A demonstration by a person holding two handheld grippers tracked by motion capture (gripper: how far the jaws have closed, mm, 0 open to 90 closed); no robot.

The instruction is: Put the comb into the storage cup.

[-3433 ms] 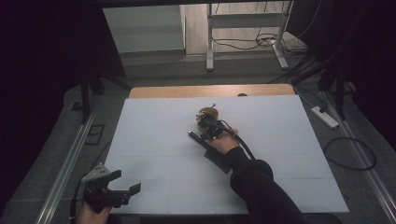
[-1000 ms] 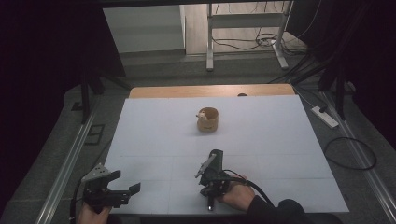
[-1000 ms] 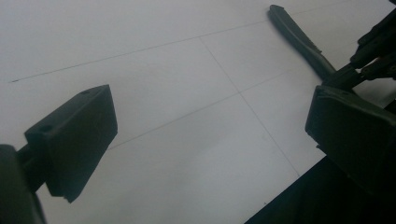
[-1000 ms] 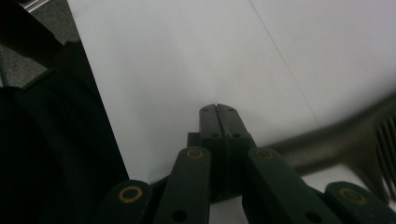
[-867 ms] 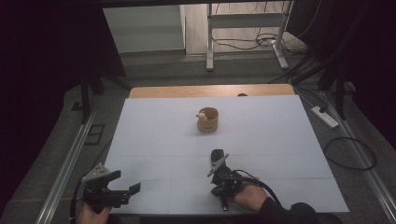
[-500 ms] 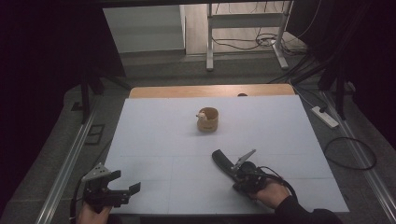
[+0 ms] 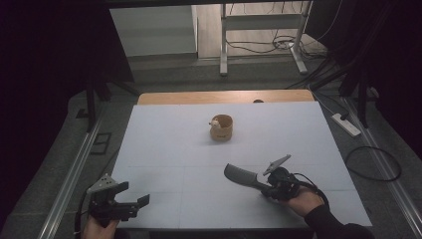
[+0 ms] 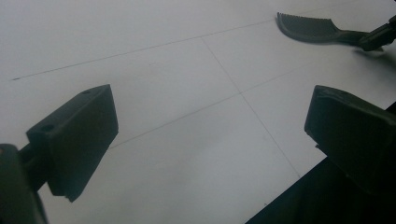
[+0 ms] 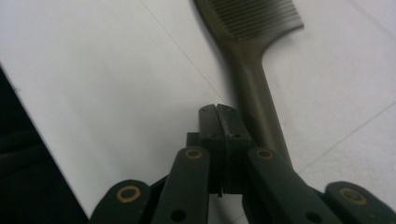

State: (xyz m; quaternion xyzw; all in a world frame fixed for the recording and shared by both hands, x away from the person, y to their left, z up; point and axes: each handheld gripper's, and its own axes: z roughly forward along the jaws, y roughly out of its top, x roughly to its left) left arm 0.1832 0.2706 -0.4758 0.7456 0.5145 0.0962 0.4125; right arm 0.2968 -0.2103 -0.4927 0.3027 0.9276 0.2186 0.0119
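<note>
One comb (image 9: 254, 70) lies just beside the (closed) right claw (image 9: 218, 116).

Right gripper (image 7: 266, 186) now away from the cup (image 7: 221, 127), near the front edge; spatula (image 7: 241, 175) beside it (jaws pressed together, empty).

A dark grey spatula (image 7: 242, 176) with a finely ridged blade lies on a white table (image 7: 164, 144) crossed by thin grey lines. A tan wooden cup (image 7: 221, 127) stands farther back. Both grippers, left (image 7: 127, 204) and right (image 7: 266, 186), are black.
</note>
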